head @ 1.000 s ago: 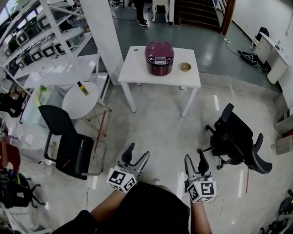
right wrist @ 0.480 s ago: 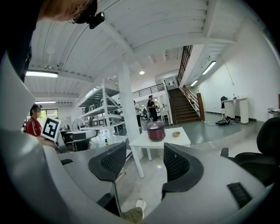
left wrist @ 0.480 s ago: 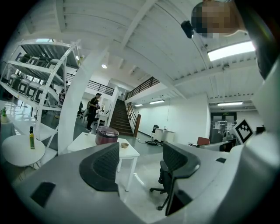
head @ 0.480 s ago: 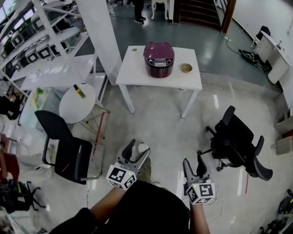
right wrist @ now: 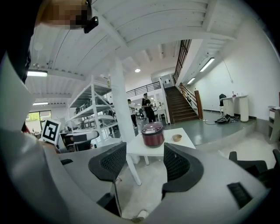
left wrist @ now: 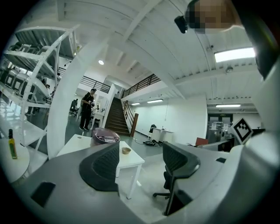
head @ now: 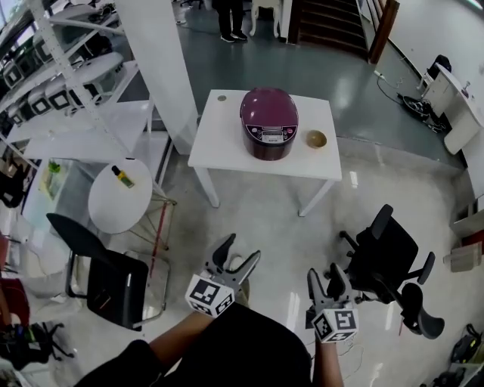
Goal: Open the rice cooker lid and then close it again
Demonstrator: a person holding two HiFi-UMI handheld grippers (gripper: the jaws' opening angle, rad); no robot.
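A maroon rice cooker point(head: 268, 122) with its lid down stands on a white table point(head: 227, 143), far ahead of both grippers. It also shows small in the left gripper view as the rice cooker point(left wrist: 105, 136) and in the right gripper view as the rice cooker point(right wrist: 152, 134). My left gripper point(head: 237, 255) is held low at the bottom of the head view, open and empty. My right gripper point(head: 329, 280) is beside it, also open with nothing between its jaws. Both are well short of the table.
A small tan bowl point(head: 316, 138) sits right of the cooker. A black office chair point(head: 389, 261) stands at right, another black chair point(head: 106, 272) at left. A round white side table point(head: 121, 200) holds a bottle point(head: 122, 176). A white pillar point(head: 155, 68), shelving and a person point(head: 231, 19) stand behind.
The view has advanced toward the table: the rice cooker appears larger and nearer. Both grippers stay open and low, shifted slightly.
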